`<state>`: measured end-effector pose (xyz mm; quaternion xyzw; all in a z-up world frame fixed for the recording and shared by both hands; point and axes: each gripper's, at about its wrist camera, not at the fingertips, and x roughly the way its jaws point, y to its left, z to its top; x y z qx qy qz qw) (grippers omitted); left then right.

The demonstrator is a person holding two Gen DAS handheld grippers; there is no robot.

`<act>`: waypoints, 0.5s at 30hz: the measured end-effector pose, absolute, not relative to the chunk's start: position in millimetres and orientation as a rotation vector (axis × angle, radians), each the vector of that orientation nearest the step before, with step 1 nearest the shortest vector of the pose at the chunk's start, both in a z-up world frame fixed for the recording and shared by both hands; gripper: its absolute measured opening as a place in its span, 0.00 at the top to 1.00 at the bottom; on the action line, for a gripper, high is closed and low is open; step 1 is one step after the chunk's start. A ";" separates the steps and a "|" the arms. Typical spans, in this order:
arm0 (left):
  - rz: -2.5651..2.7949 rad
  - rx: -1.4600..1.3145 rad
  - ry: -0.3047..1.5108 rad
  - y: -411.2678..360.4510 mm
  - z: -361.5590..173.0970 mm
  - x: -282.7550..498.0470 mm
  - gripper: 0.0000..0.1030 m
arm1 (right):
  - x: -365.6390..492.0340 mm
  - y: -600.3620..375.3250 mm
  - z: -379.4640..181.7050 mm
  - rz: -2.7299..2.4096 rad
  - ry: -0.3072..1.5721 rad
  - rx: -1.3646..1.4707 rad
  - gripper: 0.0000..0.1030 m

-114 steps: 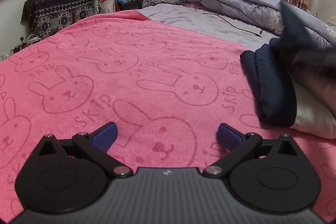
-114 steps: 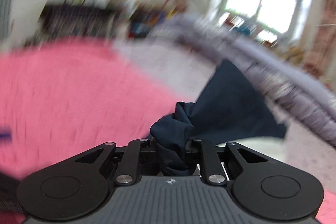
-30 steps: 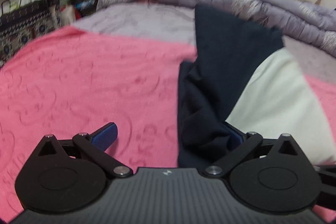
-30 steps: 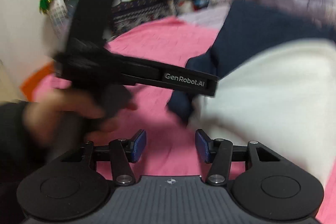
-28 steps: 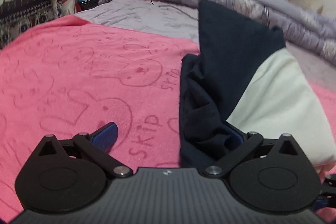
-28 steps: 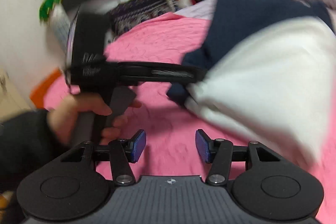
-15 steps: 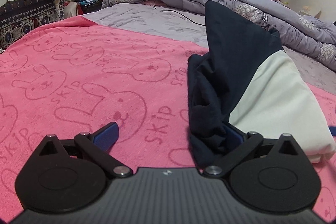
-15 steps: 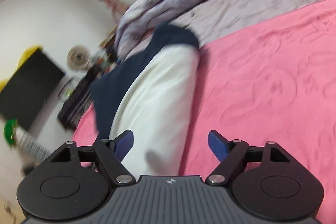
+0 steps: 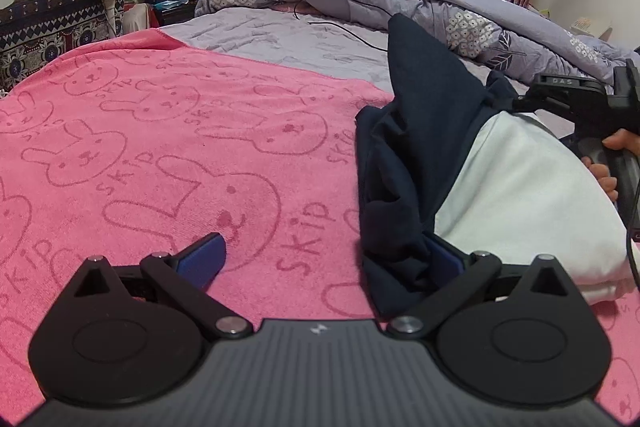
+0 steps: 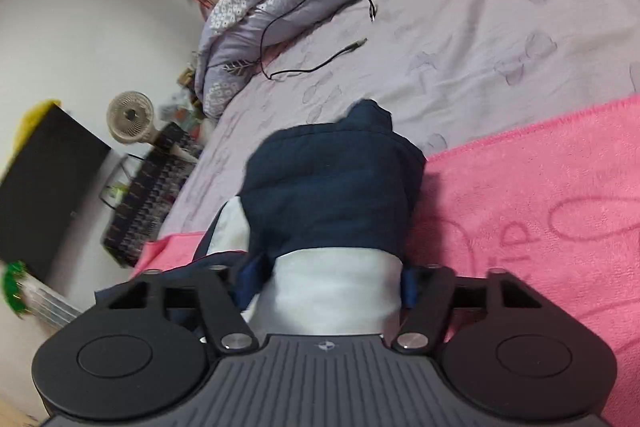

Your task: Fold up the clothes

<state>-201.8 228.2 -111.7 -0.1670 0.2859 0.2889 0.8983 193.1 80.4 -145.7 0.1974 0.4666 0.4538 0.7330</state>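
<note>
Navy-and-white soft garment (image 9: pixel 448 163) is lying bunched on the pink terry towel (image 9: pixel 160 155). Left gripper (image 9: pixel 320 259) fingers are spreading wide; right gripper (image 10: pixel 332 279) fingers are straddling its white fold, spread wide.

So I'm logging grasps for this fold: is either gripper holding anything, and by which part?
Neither clamps. Left gripper is open beside the garment. Right gripper is open around its white end.
</note>
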 end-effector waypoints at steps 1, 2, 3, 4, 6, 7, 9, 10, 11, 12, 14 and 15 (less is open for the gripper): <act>0.600 -0.348 0.590 228.7 -111.1 -201.4 0.00 | 192.0 80.4 -141.6 0.995 1.020 0.448 0.54; 0.601 -0.350 0.588 229.2 -110.5 -201.0 0.00 | 194.0 80.3 -136.4 1.000 1.015 0.482 0.61; 0.598 -0.349 0.586 231.2 -108.9 -198.1 0.00 | 196.0 80.2 -131.2 1.005 1.011 0.517 0.68; 0.593 -0.336 0.585 233.0 -106.6 -193.2 0.00 | 198.7 81.4 -124.8 1.012 1.002 0.543 0.70; 0.595 -0.278 0.579 236.5 -99.5 -178.2 0.00 | 205.3 94.8 -103.5 1.034 0.940 0.506 0.74; 0.602 -0.244 0.575 237.8 -95.9 -169.9 0.00 | 208.0 102.6 -92.9 1.038 0.906 0.478 0.75; 0.621 -0.183 0.562 241.3 -89.0 -151.7 0.03 | 218.7 118.9 -79.2 1.018 0.867 0.464 0.76; 0.621 -0.166 0.563 244.3 -88.6 -142.3 0.03 | 228.1 127.1 -76.8 1.005 0.859 0.462 0.76; 0.619 -0.152 0.565 247.5 -89.0 -132.8 0.03 | 236.7 134.4 -79.1 0.981 0.861 0.453 0.75; 0.613 -0.153 0.577 250.8 -93.7 -125.2 0.03 | 244.4 140.5 -86.7 0.959 0.877 0.429 0.74; 0.590 -0.195 0.609 259.4 -109.4 -113.6 0.02 | 257.2 150.5 -102.2 0.919 0.902 0.385 0.67; 0.572 -0.240 0.627 265.0 -120.2 -109.9 0.00 | 255.7 148.0 -111.7 0.914 0.897 0.372 0.52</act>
